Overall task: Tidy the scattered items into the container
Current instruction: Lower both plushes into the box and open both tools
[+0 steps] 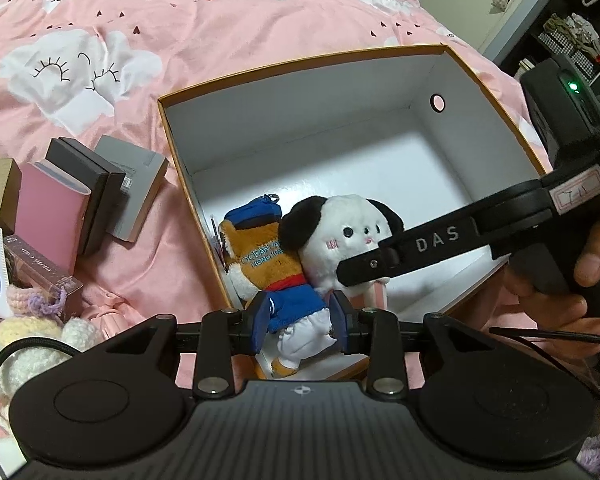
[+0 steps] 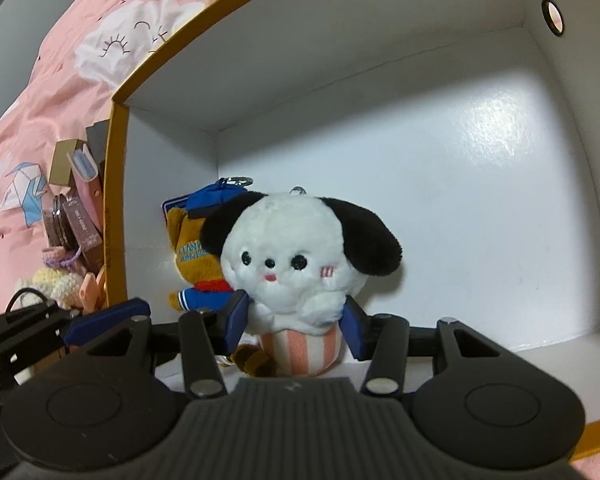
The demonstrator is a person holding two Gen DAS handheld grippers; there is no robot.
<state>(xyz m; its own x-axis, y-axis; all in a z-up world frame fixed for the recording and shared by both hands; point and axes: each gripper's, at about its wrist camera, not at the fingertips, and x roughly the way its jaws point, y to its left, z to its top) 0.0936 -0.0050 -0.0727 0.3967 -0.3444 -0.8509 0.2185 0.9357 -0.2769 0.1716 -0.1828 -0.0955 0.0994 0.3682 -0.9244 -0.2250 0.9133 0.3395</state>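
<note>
At lower centre of both wrist views, inside the white orange-rimmed cardboard box (image 1: 300, 92), the left gripper (image 1: 300, 324) is pinching the brown blue-uniformed plush fox (image 1: 276, 276), while the right gripper (image 2: 294, 322) is lightly bracketing the white black-eared plush dog (image 2: 300, 256), standing upright just beside it.

Lighting: indoor, moderately dim, from overhead. You get a glare patch on the glossy white floor of the box (image 2: 496, 128) in the right wrist view. Soft shadows beneath the dog plush (image 2: 300, 264). Strong fisheye bending at the edges; the near gripper housings are slightly soft, centres sharp.
</note>
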